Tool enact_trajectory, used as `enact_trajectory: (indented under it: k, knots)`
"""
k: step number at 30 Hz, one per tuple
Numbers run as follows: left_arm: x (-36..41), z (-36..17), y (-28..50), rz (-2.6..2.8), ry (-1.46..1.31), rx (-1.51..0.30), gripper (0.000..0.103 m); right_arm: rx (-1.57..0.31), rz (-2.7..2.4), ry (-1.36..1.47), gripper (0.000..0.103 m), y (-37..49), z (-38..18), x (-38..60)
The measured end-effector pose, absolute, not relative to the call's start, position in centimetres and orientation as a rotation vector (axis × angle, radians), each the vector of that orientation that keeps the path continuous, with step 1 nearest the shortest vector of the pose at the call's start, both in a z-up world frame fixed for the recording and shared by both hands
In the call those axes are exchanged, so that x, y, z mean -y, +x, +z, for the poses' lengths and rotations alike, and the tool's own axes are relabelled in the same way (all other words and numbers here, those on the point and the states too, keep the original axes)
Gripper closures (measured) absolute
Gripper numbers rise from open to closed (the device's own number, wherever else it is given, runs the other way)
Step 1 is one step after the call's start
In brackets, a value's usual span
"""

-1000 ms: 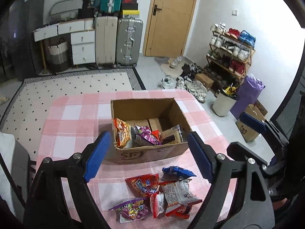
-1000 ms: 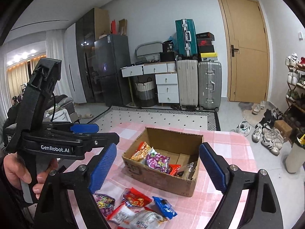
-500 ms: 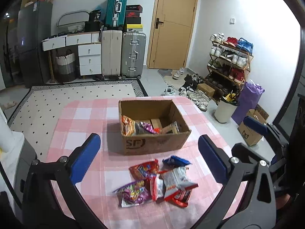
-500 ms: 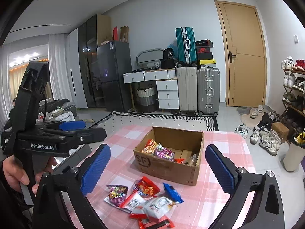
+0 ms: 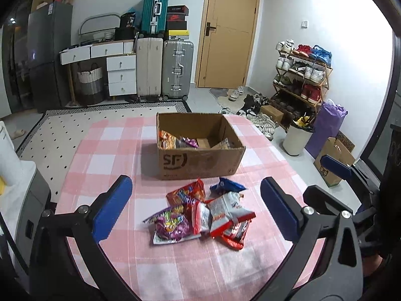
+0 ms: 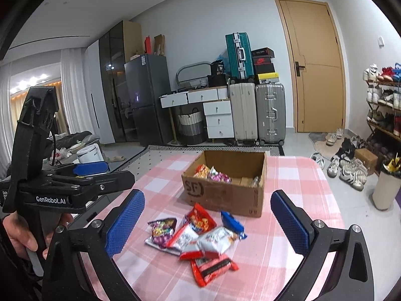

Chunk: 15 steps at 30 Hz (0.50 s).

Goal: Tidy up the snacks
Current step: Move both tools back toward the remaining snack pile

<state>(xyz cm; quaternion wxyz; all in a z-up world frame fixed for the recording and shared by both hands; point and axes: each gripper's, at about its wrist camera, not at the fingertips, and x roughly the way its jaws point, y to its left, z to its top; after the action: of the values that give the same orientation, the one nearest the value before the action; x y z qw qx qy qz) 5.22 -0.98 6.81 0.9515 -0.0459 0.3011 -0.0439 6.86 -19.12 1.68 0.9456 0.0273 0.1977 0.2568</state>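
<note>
A brown cardboard box (image 5: 200, 160) stands mid-table on the pink checked cloth (image 5: 107, 165) and holds an orange bag (image 5: 166, 140) and a few other packets. In front of it lies a loose pile of snacks: a purple bag (image 5: 170, 225), a red-orange bag (image 5: 186, 195), a blue packet (image 5: 226, 188), a white bag (image 5: 225, 205) and a red wrapper (image 5: 235, 233). My left gripper (image 5: 195, 188) hangs open above the pile with nothing between its fingers. My right gripper (image 6: 208, 198) is open and empty too, on the near side of the pile (image 6: 198, 235) and the box (image 6: 225, 195).
A hand (image 6: 17, 233) holds the left gripper's handle at the table's left. Beyond the table are a patterned rug (image 5: 75, 125), suitcases (image 5: 175, 70), white drawers (image 5: 120, 75), a door (image 5: 225, 32), a shoe rack (image 5: 300, 75) and a white bin (image 5: 298, 138). A white appliance (image 5: 15, 175) adjoins the table's left side.
Both grippers have drawn back from the box toward the near side of the table, and their jaws have spread wider. The whole snack pile now shows between the fingers.
</note>
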Motion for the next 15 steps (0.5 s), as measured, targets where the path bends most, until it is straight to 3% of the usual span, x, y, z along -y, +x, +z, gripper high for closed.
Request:
enact_trajectory:
  k: [15]
  knots:
    - [-0.7,1.2,4.4,-0.07,-0.125,-0.655,0.001,-0.519,0.513,0.096,0.001,6.8,-4.8,19.1]
